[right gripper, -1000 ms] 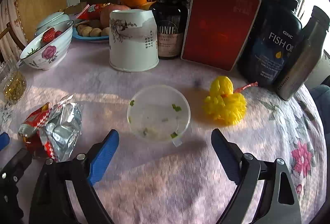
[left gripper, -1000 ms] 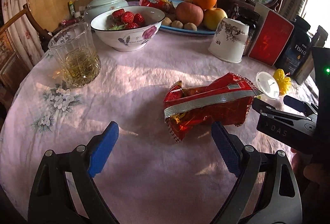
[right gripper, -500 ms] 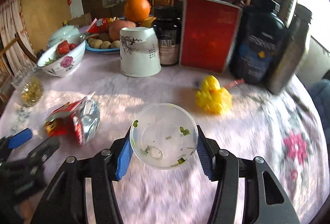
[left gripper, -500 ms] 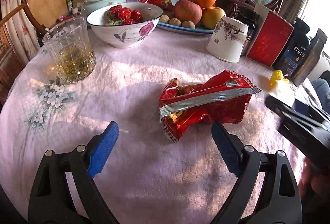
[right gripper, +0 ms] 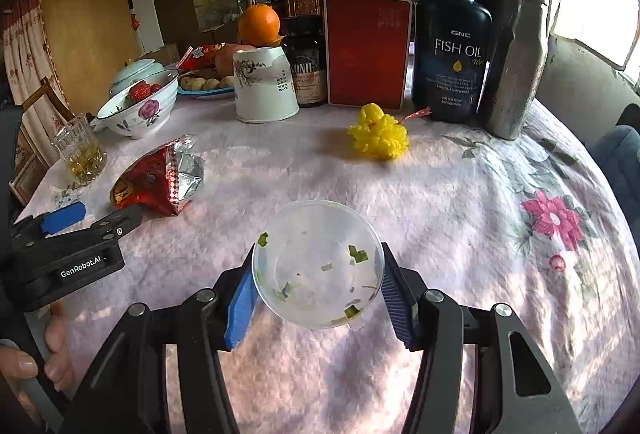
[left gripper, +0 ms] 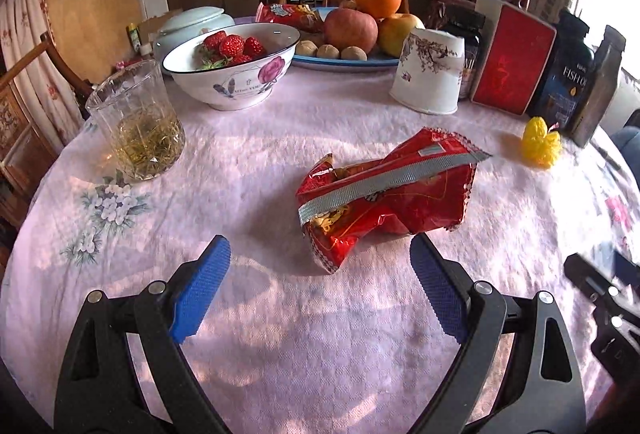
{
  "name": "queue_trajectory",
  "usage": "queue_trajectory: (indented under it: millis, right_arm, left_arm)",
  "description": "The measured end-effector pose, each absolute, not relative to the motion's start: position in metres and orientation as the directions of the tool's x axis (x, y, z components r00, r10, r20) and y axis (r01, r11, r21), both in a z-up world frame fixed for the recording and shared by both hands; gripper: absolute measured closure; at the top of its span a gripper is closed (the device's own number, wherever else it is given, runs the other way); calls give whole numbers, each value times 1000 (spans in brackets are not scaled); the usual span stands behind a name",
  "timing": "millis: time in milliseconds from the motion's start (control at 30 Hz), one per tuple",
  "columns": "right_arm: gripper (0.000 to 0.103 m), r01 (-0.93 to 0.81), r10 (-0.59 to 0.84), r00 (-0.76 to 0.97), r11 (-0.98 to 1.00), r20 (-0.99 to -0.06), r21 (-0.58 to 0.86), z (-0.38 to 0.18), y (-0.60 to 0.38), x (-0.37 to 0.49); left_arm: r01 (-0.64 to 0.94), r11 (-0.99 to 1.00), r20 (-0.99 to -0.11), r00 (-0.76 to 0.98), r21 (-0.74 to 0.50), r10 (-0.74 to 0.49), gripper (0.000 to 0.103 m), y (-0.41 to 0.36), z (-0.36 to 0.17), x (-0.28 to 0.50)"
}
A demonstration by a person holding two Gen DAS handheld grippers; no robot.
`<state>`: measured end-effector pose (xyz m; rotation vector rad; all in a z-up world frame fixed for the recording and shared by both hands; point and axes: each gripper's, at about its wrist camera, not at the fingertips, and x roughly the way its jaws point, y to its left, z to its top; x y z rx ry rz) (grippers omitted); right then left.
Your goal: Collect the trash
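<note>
Your right gripper point(right gripper: 318, 284) is clamped on the clear plastic lid point(right gripper: 319, 263), one blue pad pressing each side of its rim, and the lid looks lifted clear of the tablecloth point(right gripper: 460, 194). That grip is the weak point: the lid is thin and springy, held only across its edge, so squeezing harder could buckle it and make it pop out, while any quick swing could let it pivot between the pads. It is dirty, with green scraps stuck inside, so a tilt may shed bits onto the cloth. Your left gripper point(left gripper: 320, 292) hangs with its jaws wide apart and nothing between them, just short of the red snack bag point(left gripper: 384, 194) lying crumpled near the middle of the table. The bag appears torn open with something inside; pinch it by the wrong end and the contents could spill. It is light and slippery, so a pad coming in low could just push it along the cloth. Watch the glass of tea point(left gripper: 138, 122) and the paper cup point(left gripper: 428, 74) nearby: a wide sweep could knock either over. No bin shows in either view.
</note>
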<state>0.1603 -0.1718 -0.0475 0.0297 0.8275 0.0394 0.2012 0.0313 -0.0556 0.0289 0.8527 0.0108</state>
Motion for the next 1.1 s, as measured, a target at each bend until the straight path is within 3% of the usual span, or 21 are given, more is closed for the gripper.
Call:
queue_trajectory:
  millis: [100,400,700,900,1100]
  right_arm:
    - [47,-10,69,659,996,-749,83,-49,-182,163]
    - [47,-21,103,672,993,-733,120,-44,-185,159]
    - [47,-21,113,655,991,-747,131,-49,-183,162]
    - [47,-33,121,653,991,-748,132,-49,-181,162]
    - [47,-20,122,642,990,-757,142,-52,-185,165]
  left_arm:
    - [5,994,-749,658,108,78,15,21,-57,204]
    - [140,970,-757,650,200,62,15,0,-58,223]
    - [238,957,-771,636,167,-23,15,3,-61,244]
    - [331,932,-787,611,150,-90,25,-3,-61,251]
    - [354,931,-802,581,93,-141,27,-22,-65,246]
